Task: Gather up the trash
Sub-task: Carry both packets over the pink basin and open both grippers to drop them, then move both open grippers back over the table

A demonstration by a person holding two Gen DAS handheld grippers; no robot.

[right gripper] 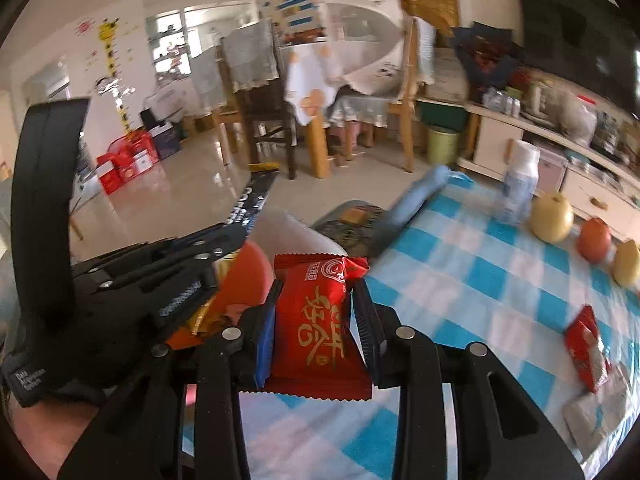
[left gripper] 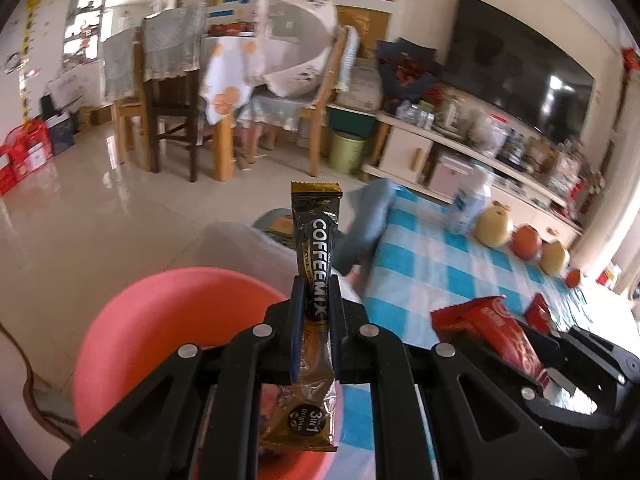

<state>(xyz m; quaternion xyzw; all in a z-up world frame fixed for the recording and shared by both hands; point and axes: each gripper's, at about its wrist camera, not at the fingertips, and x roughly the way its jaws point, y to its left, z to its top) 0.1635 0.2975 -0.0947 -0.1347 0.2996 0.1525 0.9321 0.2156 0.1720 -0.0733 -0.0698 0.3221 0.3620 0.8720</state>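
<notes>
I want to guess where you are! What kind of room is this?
Probably a home's living and dining room: a big television on the wall, a covered dining table with chairs, and fruit on a checked tablecloth.

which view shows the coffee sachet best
Left wrist: the coffee sachet stands full length in the shut left gripper, label readable. Right wrist shows only its dark top end, edge-on past that gripper.

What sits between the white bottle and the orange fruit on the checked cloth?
A yellow pear stands between the white bottle and the orange fruit, clearest in the right wrist view.
</notes>
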